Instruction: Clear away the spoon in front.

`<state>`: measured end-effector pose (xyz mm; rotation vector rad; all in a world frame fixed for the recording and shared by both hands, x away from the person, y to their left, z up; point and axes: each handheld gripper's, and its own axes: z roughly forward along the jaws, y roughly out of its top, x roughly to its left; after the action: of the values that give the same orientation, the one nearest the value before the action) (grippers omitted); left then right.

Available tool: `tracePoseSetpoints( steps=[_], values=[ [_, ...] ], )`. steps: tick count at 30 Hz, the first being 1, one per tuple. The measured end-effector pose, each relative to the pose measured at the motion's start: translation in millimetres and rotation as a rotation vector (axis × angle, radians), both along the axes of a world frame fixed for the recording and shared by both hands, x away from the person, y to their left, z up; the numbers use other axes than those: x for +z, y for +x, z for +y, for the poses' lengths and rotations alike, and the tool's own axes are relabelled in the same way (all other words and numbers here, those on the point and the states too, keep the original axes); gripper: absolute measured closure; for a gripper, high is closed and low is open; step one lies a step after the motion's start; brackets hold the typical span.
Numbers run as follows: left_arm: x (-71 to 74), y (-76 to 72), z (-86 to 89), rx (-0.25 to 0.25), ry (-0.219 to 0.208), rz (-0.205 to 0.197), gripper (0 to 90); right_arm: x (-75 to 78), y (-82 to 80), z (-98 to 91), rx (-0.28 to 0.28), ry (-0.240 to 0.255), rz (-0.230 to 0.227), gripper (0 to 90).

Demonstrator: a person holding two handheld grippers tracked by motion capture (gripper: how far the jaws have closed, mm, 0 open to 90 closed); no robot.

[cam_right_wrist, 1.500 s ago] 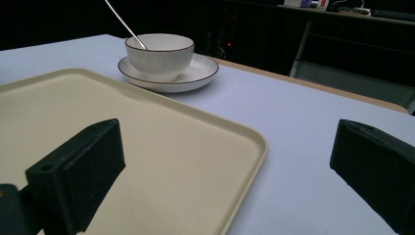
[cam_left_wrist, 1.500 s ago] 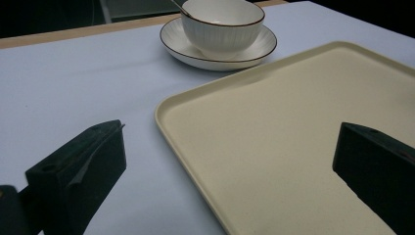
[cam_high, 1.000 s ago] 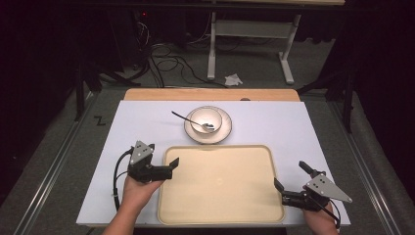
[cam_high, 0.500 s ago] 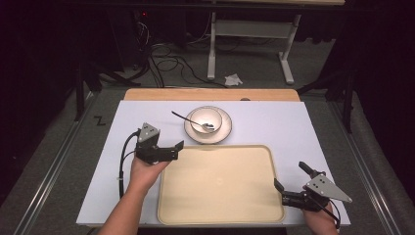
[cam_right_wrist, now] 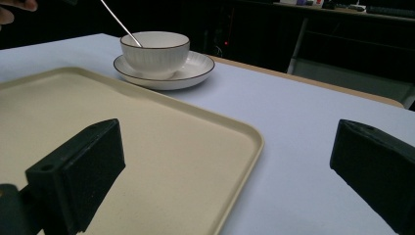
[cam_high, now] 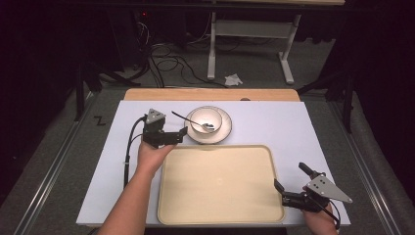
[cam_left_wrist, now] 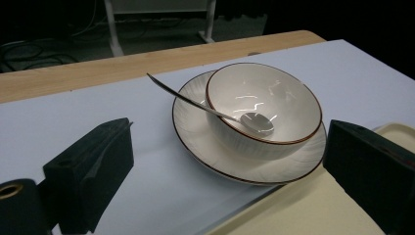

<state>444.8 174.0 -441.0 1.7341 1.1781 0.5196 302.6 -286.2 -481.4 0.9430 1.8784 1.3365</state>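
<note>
Your left gripper (cam_high: 182,134) sat over the white sheet (cam_high: 274,122) just left of the plate (cam_high: 226,128), with its jaws spread wide and nothing between them. In the left gripper view the two black jaws stood far apart at the bottom corners, and the plate and bowl (cam_left_wrist: 263,106) lay ahead of them, close but not touched. Your left hand (cam_high: 150,155) gripped the tool from behind, above the tray's (cam_high: 220,215) far left corner.

The bowl stood on the plate, a white one with a thin dark rim. A spoon (cam_left_wrist: 230,116) rested in it, its scoop lying inside the bowl and its handle leaning out over the rim toward your left gripper's side, the tip raised in the air.

The cream tray lay bare on the sheet near your edge of the table, its far rim just beside the plate.

Your right gripper (cam_high: 289,182) rested at the tray's near right corner, jaws also released and wide. In the right gripper view one jaw hung over the tray's floor and the other over the white sheet, with the tray's rim (cam_right_wrist: 254,142) running between them. The bowl and plate were well apart from it, across the tray.
</note>
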Motion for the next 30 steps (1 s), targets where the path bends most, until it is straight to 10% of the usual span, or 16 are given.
tracePoseSetpoints(
  steps=[16,30],
  values=[
    [1.5,38.0,3.8,0.042,-0.021,0.059,12.9,-1.7,-0.3,-1.5,-0.003,0.005,0.004,0.4],
    [-1.7,46.5,14.8,0.088,-0.123,0.100,49.3,-1.9,-1.2,-0.3,0.003,0.001,0.002,0.4]
  ],
)
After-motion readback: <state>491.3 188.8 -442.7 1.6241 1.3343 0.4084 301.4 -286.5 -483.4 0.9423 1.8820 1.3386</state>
